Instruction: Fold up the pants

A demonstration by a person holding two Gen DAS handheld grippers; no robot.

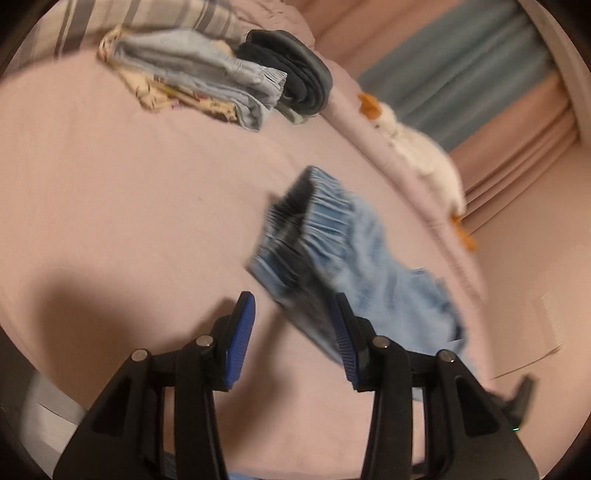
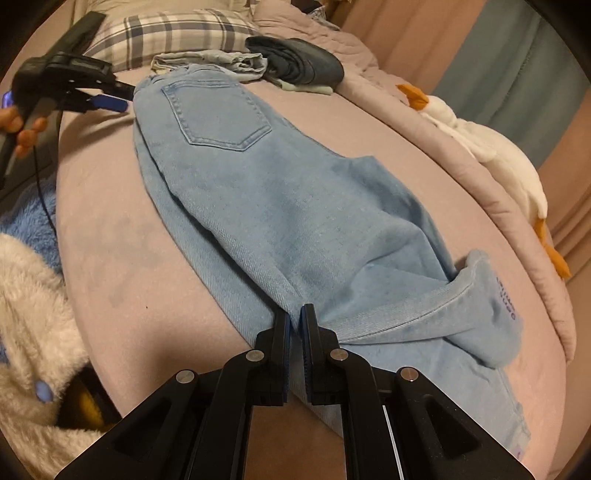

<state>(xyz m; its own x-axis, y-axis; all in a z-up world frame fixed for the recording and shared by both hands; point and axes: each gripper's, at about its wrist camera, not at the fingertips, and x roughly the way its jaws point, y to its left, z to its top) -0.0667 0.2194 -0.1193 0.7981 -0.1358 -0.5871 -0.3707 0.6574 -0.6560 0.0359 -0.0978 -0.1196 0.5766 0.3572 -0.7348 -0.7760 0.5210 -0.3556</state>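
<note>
Denim pants (image 2: 280, 221) lie lengthwise on the pink bed (image 2: 122, 258), halved leg over leg. Right tool (image 2: 294, 317) pinches the hem end, probably for the next fold; left tool (image 1: 295, 321) stands spread at the waistband, gripping nothing.

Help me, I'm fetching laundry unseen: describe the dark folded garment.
On the pink bed, near the plaid pillow, lie folded clothes. The dark garment lies beside a pale grey pile, the only near-black piece.
</note>
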